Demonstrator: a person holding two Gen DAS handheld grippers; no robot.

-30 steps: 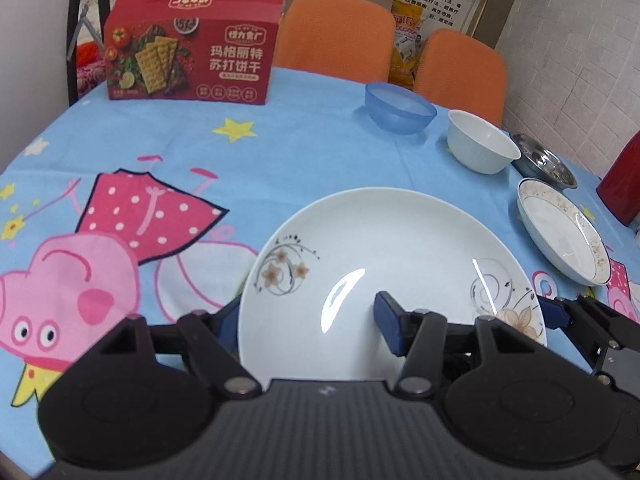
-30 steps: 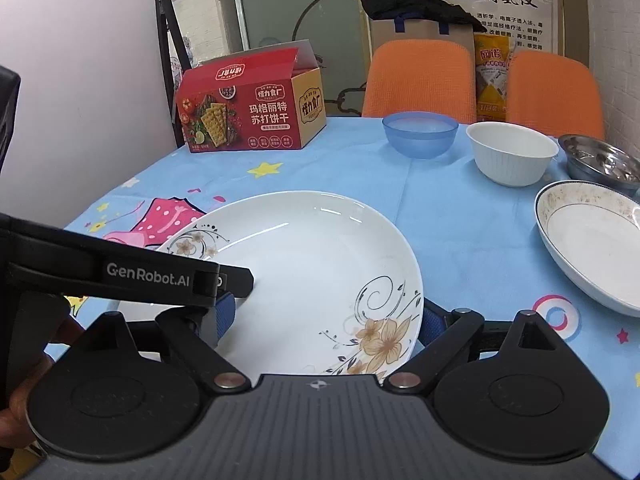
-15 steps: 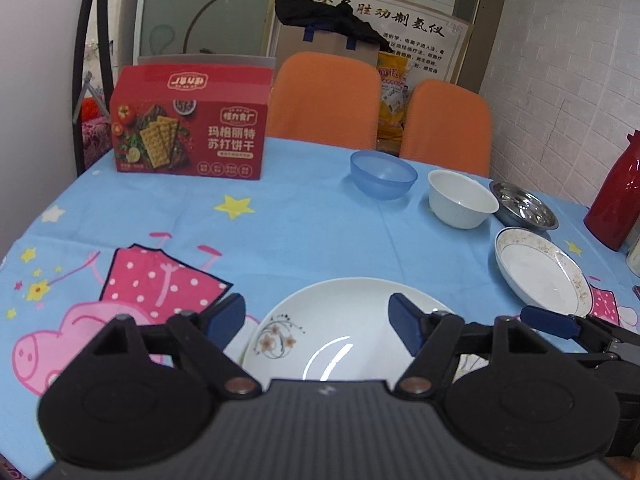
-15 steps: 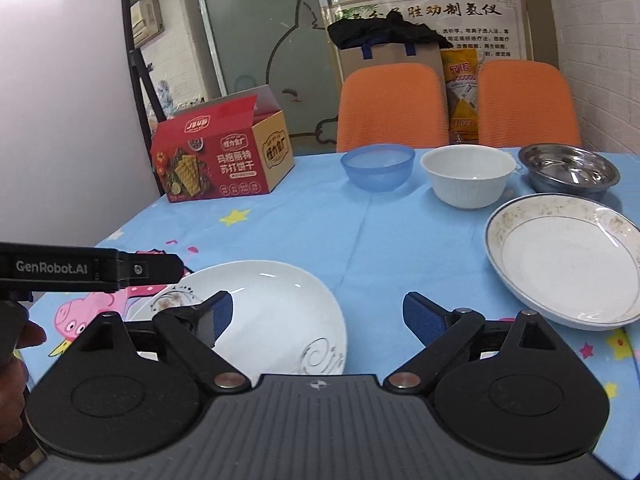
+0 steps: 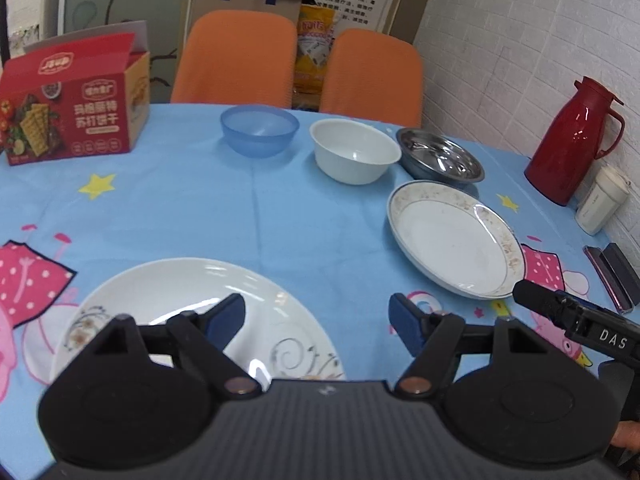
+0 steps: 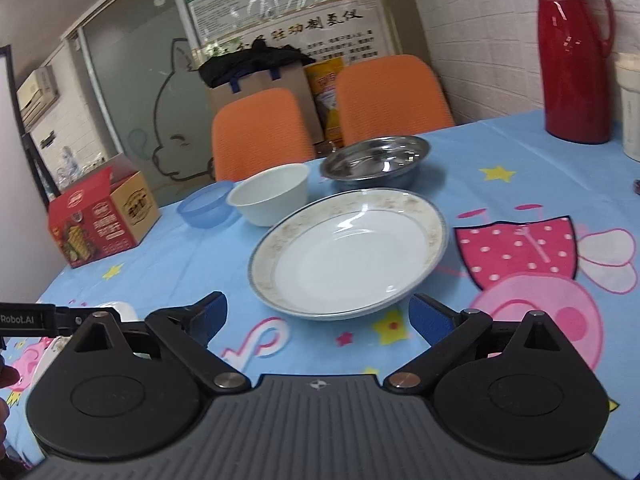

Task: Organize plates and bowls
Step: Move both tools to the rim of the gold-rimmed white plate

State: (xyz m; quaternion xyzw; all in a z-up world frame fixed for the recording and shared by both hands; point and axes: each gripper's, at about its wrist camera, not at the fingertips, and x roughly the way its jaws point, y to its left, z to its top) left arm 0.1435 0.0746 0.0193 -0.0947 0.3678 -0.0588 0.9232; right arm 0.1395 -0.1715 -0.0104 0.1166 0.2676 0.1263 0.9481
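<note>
A white floral plate (image 5: 172, 300) lies on the blue cartoon tablecloth (image 5: 280, 208), low in the left wrist view. My left gripper (image 5: 316, 320) hovers open over its right rim, holding nothing. A gold-rimmed white plate (image 6: 352, 252) sits just beyond my right gripper (image 6: 318, 316), which is open and empty. That plate (image 5: 452, 240) also shows at the right of the left wrist view. Behind it stand a blue bowl (image 6: 204, 204), a white bowl (image 6: 272, 194) and a steel bowl (image 6: 376, 160), in a row.
A red cracker box (image 5: 72, 116) stands at the back left. A red thermos (image 5: 572, 136) and a white cup (image 5: 600, 200) are by the brick wall on the right. Two orange chairs (image 5: 236, 60) stand behind the table. Dark flat items (image 5: 612, 276) lie near the right edge.
Both grippers have drawn back from the floral plate, which stays on the table, and swung right. The right one now faces the gold-rimmed plate. The left jaws stand wider.
</note>
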